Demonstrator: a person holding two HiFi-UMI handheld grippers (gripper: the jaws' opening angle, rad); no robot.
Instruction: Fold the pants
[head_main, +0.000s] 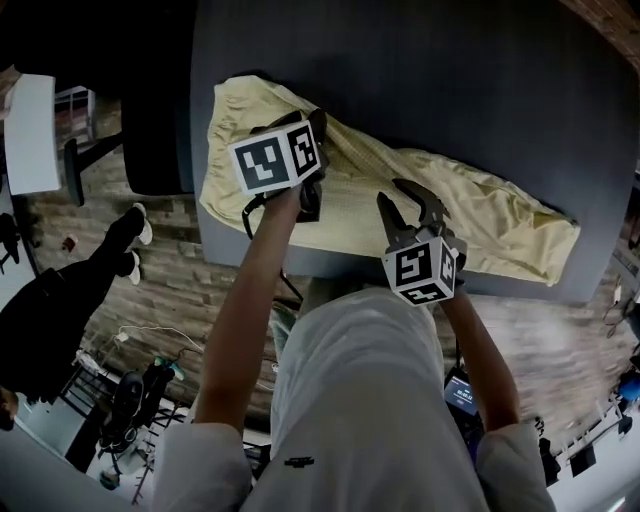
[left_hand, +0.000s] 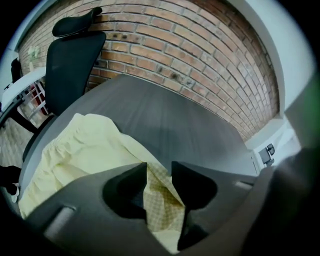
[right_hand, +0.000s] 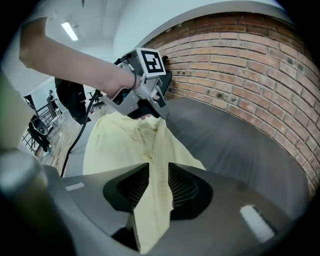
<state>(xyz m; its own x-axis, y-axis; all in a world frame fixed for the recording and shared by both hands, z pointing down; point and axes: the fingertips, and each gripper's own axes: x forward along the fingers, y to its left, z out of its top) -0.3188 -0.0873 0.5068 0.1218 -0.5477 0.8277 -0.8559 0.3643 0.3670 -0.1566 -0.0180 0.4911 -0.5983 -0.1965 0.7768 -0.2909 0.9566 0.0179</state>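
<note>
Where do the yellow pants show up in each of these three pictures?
Head view: the pants lie across the dark table, upper middle.
Left gripper view: pants lower left, a fold between the jaws.
Right gripper view: pants at centre, a strip between the jaws.
Shared landmark: the dark table under them.

Your left gripper (left_hand: 159, 167) has its jaws standing apart, with a crumpled, checked fold of the pale yellow pants (left_hand: 85, 150) in the gap between them. The rest of the pants spreads to the left of the jaws over the dark grey table (left_hand: 170, 115). Ahead rises a brick wall (left_hand: 190, 45). A black chair (left_hand: 70, 65) stands ahead-left, past the table's edge.
</note>
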